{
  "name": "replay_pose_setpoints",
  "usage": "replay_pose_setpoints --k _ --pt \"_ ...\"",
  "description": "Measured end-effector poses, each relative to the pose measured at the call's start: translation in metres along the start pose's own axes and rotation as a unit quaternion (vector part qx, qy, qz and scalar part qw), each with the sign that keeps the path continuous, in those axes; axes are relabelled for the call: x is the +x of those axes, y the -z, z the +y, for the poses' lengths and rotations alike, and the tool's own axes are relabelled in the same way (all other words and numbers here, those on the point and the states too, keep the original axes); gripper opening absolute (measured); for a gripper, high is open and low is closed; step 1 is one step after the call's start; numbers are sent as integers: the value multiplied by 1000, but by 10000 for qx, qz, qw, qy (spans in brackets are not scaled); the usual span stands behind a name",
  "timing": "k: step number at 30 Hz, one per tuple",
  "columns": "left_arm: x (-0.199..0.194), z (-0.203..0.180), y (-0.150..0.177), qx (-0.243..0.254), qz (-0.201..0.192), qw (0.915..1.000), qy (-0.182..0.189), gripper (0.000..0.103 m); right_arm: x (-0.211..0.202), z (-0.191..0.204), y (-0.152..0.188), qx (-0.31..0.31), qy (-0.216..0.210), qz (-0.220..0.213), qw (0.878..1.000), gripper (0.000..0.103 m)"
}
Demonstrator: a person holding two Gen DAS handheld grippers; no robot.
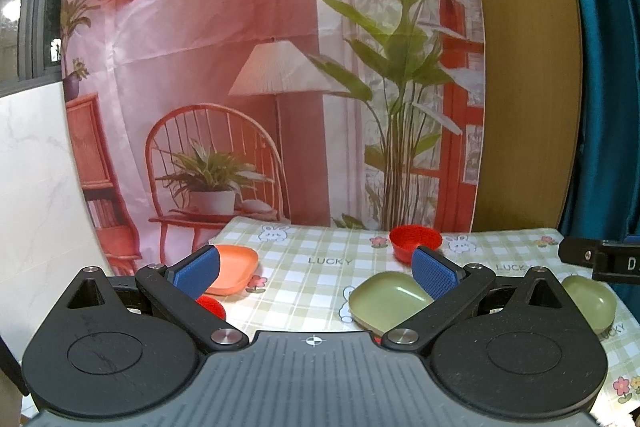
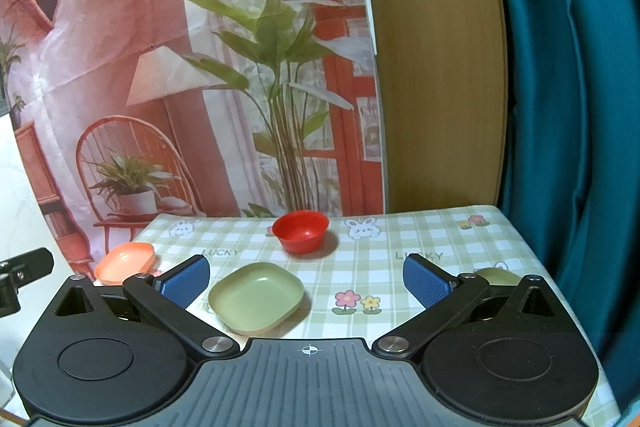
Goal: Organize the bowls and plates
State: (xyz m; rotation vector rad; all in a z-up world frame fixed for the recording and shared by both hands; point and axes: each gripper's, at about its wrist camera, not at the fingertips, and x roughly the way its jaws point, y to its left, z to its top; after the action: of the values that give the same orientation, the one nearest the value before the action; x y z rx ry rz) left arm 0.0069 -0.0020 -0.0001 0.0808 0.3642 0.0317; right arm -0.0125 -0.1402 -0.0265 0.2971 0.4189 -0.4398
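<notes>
Overhead, both claws hover released above the tabletop [image 2: 432, 235].
Left claw [image 1: 316, 269] and right claw [image 2: 306, 277] grasp nothing; green plate [image 2: 256, 297] lies between red bowl [image 2: 301, 231] and right claw.

Checked tablecloth [image 2: 384, 279], printed backdrop [image 1: 224, 67]

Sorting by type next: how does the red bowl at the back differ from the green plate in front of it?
The red bowl is round, deep and steep-walled; the green plate is a shallow rounded square. The bowl looks narrower than the plate. The bowl stands toward the table's far edge, the plate closer to the right gripper. Both sit upright, empty and apart on the checked tablecloth.
</notes>
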Motion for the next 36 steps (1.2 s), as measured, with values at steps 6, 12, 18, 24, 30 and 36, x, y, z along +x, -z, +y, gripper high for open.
replay_pose_setpoints --k 6,12,18,24,30,36 --pt "22 -2 -4 141 103 9998 -36 103 24 -9 -8 35 -1 11 10000 103" --pt "58 -1 -14 299 262 9992 73 103 55 -16 -17 -11 10 93 10000 103" --pt "88 4 -22 250 387 9989 125 103 83 -22 -28 -4 25 129 9999 103" --pt "110 19 -31 281 504 9983 -62 102 106 -22 -34 7 -41 180 9998 101" --pt "129 37 -33 204 640 9976 -188 102 131 -5 -28 -159 -184 367 9990 100" --pt "144 44 -19 103 939 9955 -89 102 153 20 -18 -353 -395 631 9966 94"
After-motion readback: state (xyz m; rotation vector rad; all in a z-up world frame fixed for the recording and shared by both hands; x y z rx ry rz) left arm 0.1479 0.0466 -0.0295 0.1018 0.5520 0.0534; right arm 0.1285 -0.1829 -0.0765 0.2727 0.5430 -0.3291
